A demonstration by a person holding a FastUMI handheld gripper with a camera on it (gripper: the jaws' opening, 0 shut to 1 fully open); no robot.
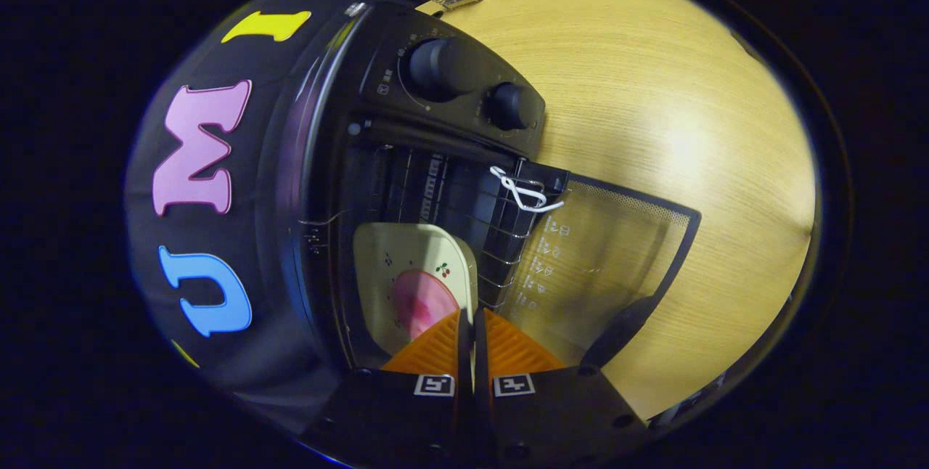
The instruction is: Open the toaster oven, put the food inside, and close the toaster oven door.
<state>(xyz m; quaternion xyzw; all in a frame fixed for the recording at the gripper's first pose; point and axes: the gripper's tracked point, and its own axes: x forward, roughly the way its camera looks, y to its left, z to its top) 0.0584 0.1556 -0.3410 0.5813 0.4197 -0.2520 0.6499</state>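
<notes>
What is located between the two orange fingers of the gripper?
In the gripper view, the fingers of the gripper pinch the rim of the cream plate, which carries pink food.

The tool (467,324) has two orange fingers (428,349) with a ribbed texture, wedge-shaped, mounted on chunky black blocks. Each block has a small white square tag with a black pattern, plus a few dark round screws.

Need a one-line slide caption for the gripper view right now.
Gripper pinches plate of pink food in open toaster oven.
</notes>
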